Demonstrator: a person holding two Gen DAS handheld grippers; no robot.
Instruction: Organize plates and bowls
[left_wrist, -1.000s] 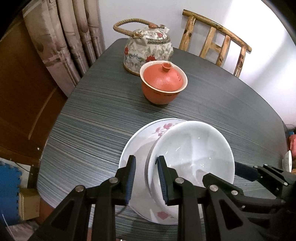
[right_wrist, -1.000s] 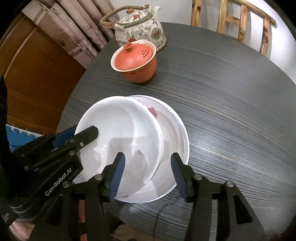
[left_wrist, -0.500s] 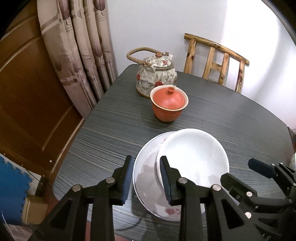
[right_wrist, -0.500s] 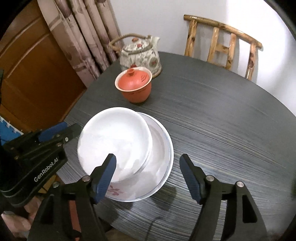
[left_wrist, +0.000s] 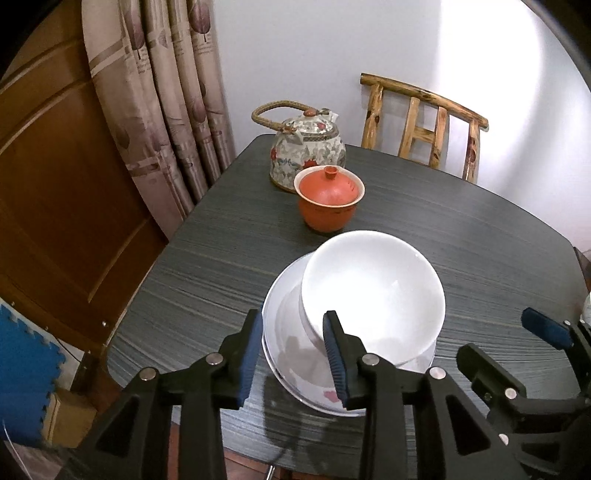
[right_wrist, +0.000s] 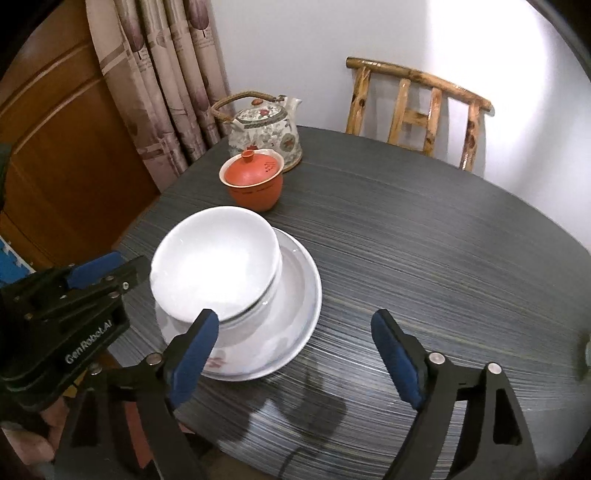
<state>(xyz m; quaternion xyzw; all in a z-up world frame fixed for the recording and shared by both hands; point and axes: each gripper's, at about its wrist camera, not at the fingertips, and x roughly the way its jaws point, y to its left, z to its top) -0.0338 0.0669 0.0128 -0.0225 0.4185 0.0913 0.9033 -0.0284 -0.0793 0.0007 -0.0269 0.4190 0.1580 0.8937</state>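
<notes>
Bowl (left_wrist: 373, 291) released, both tools wider, farther back.

The left gripper (left_wrist: 291, 354) hung over the dark table (left_wrist: 207, 266), its jaws just opening, nothing pressed between them. Just ahead, a white bowl (left_wrist: 373, 291) sat tilted in a plate (left_wrist: 284, 350). Farther ahead stood an orange lidded cup (left_wrist: 328, 199), then a floral teapot (left_wrist: 306, 147). The right gripper (left_wrist: 517, 339) showed alongside, jaws wide apart.

Handheld grippers beside the plate (right_wrist: 295, 295).
Left gripper (left_wrist: 291, 354), right gripper (right_wrist: 295, 354): black frames, blue pads, silver screws, "GenRobot.AI" lettering.
</notes>
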